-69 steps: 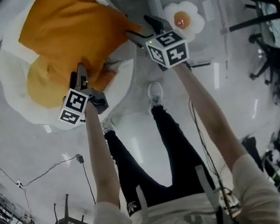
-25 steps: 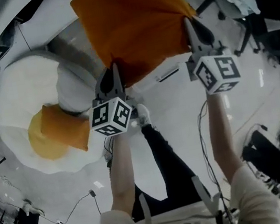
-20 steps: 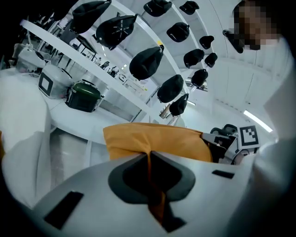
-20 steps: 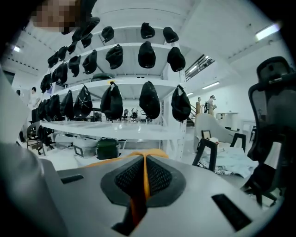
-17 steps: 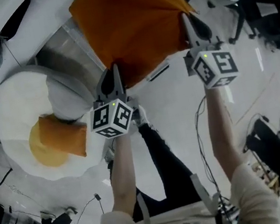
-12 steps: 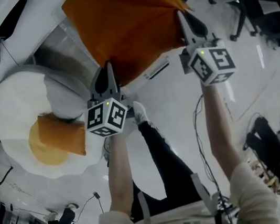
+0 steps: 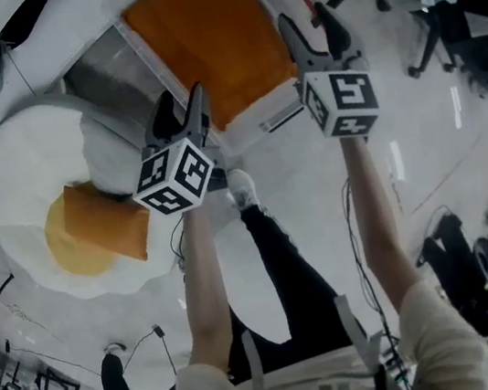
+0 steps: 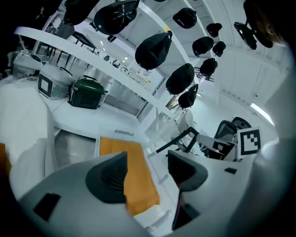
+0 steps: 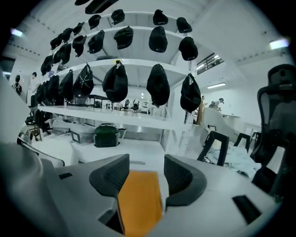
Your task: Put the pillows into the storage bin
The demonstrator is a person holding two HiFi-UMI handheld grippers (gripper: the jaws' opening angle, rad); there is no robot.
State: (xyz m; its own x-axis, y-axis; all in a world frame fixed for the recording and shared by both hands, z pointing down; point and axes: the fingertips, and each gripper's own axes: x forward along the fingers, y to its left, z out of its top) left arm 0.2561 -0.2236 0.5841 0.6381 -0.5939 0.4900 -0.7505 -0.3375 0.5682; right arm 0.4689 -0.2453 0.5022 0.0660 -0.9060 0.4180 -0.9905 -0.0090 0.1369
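A big fried-egg cushion [image 7: 26, 193] spreads over the floor at the left of the head view; just to its right stands the white-rimmed storage bin [image 7: 251, 114]; the orange pillow [image 7: 205, 43] lies flat inside the bin and fills it from rim to rim; a second, smaller orange pillow [image 7: 111, 232] rests on the cushion's yolk, well apart from the bin; the left gripper [image 7: 183, 105] hangs over the bin's near left corner, its jaws opening with nothing pressed between the pads; the right gripper [image 7: 305, 22] hangs at the bin's right edge, jaws likewise opening and clear of the fabric, the orange pillow showing below through both gaps.
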